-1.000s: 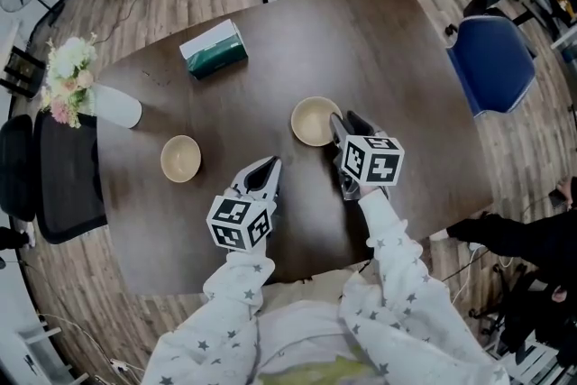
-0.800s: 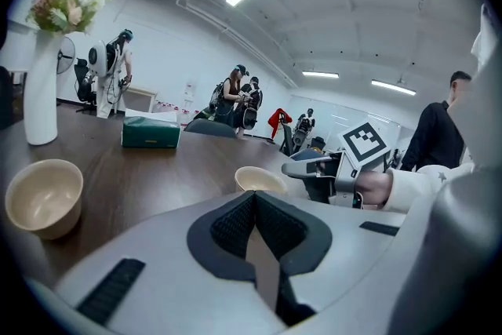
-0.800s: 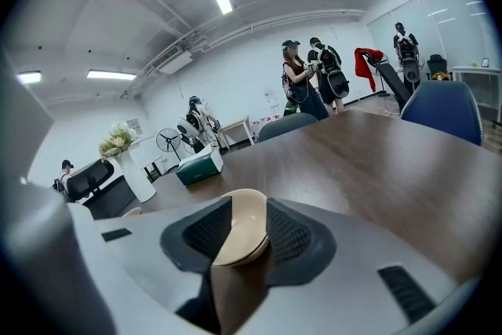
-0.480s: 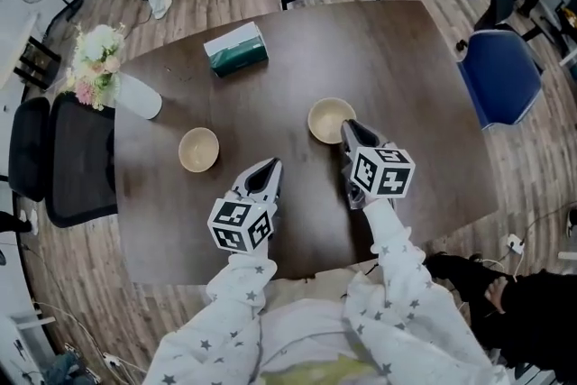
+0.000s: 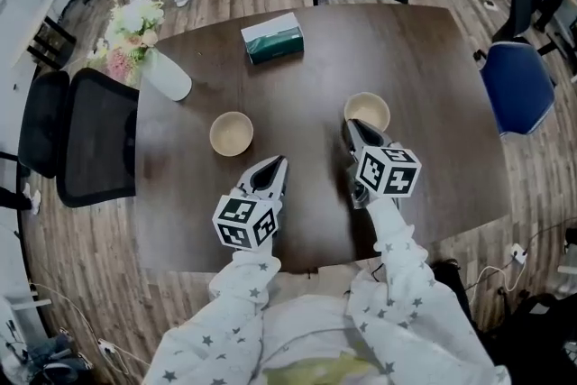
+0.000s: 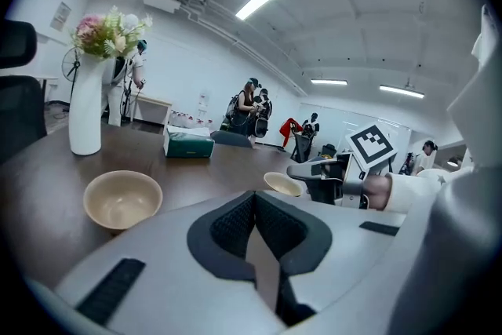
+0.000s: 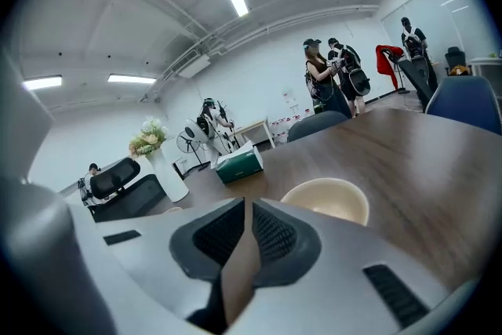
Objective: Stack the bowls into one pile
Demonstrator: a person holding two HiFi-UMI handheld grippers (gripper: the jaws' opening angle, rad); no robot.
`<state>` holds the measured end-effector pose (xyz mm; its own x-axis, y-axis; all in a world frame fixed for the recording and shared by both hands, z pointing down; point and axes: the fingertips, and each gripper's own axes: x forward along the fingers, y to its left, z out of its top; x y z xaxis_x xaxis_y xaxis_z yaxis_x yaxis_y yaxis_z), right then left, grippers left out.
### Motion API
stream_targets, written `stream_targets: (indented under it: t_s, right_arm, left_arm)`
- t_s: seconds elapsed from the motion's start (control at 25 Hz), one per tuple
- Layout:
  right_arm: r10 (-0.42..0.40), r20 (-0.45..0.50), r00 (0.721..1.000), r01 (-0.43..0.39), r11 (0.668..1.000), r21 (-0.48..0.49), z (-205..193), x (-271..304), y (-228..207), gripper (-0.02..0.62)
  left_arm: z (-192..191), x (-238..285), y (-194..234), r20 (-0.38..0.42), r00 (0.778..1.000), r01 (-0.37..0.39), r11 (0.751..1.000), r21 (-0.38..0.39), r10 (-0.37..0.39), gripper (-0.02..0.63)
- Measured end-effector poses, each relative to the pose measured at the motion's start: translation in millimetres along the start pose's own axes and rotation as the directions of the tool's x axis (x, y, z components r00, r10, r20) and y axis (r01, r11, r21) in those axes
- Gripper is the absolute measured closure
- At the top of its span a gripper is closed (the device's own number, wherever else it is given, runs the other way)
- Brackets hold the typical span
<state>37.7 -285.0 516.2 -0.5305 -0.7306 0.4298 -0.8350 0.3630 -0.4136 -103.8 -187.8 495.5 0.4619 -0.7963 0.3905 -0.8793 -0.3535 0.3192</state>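
Now | right fingers (image 7: 271,235) closing, empty, bowl (image 7: 329,198) just beyond | left fingers (image 6: 227,227) together

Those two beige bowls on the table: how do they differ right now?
The left beige round bowl stands clear of the left gripper. The right beige round bowl has the right gripper by its near rim, jaws closing with nothing seen between them. The left bowl sits nearer the white vase, the right bowl nearer the blue chair. Both are upright, empty, unstacked.

On table (image 5: 415,59), left bowl (image 5: 231,133) and right bowl (image 5: 367,111) well apart, tissue box (image 5: 273,38) behind, vase (image 5: 167,75) seemingly at left edge.
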Motion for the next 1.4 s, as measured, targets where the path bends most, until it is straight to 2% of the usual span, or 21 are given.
stream_targets:
  t_s: [0.4,0.84,0.92,1.04,1.2,1.4]
  right_arm:
    - [0.126,-0.061,0.99,-0.126,0.992,0.007,-24,38,79,0.551]
    - [0.262,-0.134,0.956,-0.264,0.965,0.005,-55,90,156,0.549]
    - [0.268,-0.146,0.952,-0.269,0.963,0.018,-62,98,162,0.541]
    - [0.273,-0.157,0.949,-0.267,0.962,0.058,-71,111,169,0.483]
    - [0.268,-0.169,0.948,-0.255,0.962,0.097,-79,127,175,0.443]
    - [0.263,-0.207,0.942,-0.24,0.962,0.132,-90,146,182,0.442]
  left_arm:
    - [-6,-48,55,0.015,0.997,-0.072,0.996,-0.044,0.073,0.581]
    - [-20,-79,104,-0.001,0.992,-0.126,0.989,-0.078,0.127,0.581]
    - [-23,-81,110,-0.009,0.991,-0.132,0.988,-0.083,0.132,0.581]
    - [-30,-85,118,-0.022,0.99,-0.141,0.985,-0.096,0.139,0.581]
    - [-37,-87,129,-0.034,0.988,-0.154,0.982,-0.106,0.151,0.581]
    - [-43,-89,138,-0.044,0.984,-0.174,0.977,-0.124,0.17,0.581]
